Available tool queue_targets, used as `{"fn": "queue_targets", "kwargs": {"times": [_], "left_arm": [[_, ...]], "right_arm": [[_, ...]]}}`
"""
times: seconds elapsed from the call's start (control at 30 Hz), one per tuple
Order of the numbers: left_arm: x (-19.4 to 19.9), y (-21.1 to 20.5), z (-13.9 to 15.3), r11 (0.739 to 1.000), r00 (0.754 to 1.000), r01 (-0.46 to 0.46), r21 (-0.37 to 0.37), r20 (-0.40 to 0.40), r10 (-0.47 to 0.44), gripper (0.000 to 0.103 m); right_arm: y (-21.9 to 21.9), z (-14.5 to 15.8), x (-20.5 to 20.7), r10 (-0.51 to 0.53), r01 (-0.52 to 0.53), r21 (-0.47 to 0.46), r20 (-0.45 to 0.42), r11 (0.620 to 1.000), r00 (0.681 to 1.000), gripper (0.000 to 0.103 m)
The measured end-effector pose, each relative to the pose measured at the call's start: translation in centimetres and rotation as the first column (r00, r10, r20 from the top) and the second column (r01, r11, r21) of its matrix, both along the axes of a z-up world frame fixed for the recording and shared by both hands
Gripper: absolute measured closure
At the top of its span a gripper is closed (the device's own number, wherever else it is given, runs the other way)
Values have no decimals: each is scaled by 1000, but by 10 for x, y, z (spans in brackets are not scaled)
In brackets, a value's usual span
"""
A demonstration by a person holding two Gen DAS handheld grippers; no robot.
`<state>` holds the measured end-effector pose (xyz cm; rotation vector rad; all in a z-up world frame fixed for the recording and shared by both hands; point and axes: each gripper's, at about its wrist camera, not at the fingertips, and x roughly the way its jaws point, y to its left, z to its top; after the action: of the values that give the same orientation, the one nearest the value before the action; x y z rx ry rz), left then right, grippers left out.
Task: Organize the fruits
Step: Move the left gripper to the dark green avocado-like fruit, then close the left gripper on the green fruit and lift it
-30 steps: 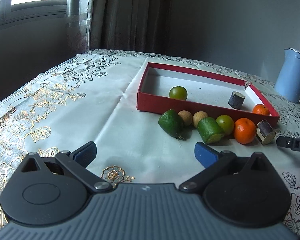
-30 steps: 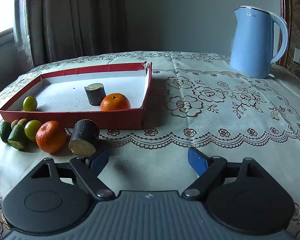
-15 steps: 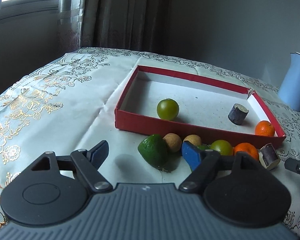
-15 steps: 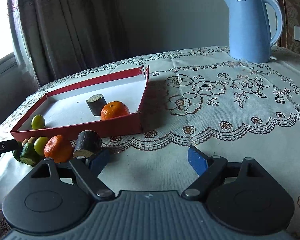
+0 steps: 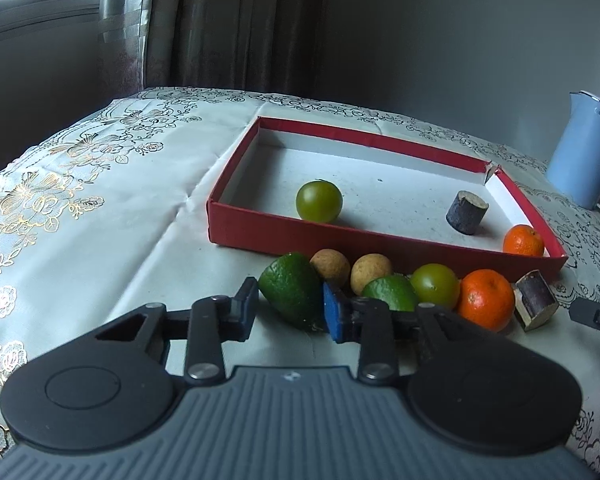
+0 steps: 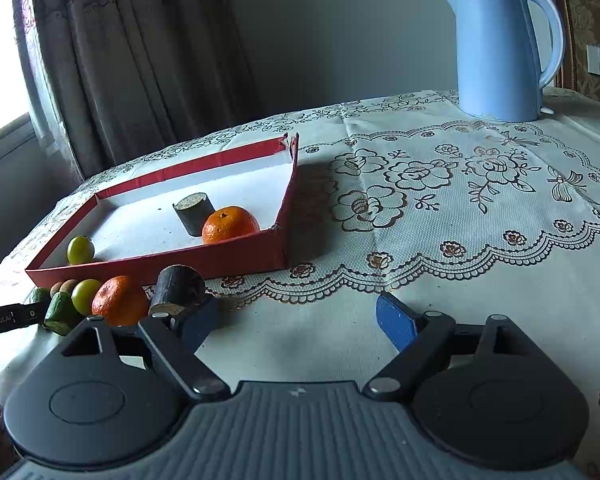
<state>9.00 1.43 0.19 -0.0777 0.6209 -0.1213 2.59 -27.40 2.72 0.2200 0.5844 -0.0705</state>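
The left claw now sits up against the row of fruit in front of the red box, where a second ago it hung back from it. Its jaws have just been closing, and the dark green fruit at the row's left end now sits between the blue pads, which press on its sides.

The right gripper fills the bottom of the frame, its blue-padded jaws wide apart over the lace tablecloth with nothing between them. Just beyond its left finger lies a dark cut cylinder, beside a mandarin and green fruits at lower left. At centre left, a red tray holds another mandarin, a dark cylinder and a green fruit. A blue kettle stands at upper right.
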Motion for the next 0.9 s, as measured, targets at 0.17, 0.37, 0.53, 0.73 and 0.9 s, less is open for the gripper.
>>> {"fn": "queue_targets", "kwargs": {"times": [0.17,0.37,0.53,0.73,0.9], "left_arm": [[-8,1,1,1000,1000,-11,10,-2,11,72],[-22,0,2,999,1000,-14,45,15,14,72],[-35,-4,3,996,999,-12,86,32,9,72],[-45,-1,7,997,999,-5,79,45,1,72],[-50,3,8,997,999,-9,74,46,6,72]], "right_arm": [[-1,0,0,-1,1,8,3,1000,1000,16],[0,0,0,-1,1,0,-1,1000,1000,16],[1,0,1,-1,1,-11,-7,1000,1000,16],[8,0,4,3,-5,-58,-30,998,1000,15],[17,-1,8,3,-11,-120,-59,993,998,14]]}}
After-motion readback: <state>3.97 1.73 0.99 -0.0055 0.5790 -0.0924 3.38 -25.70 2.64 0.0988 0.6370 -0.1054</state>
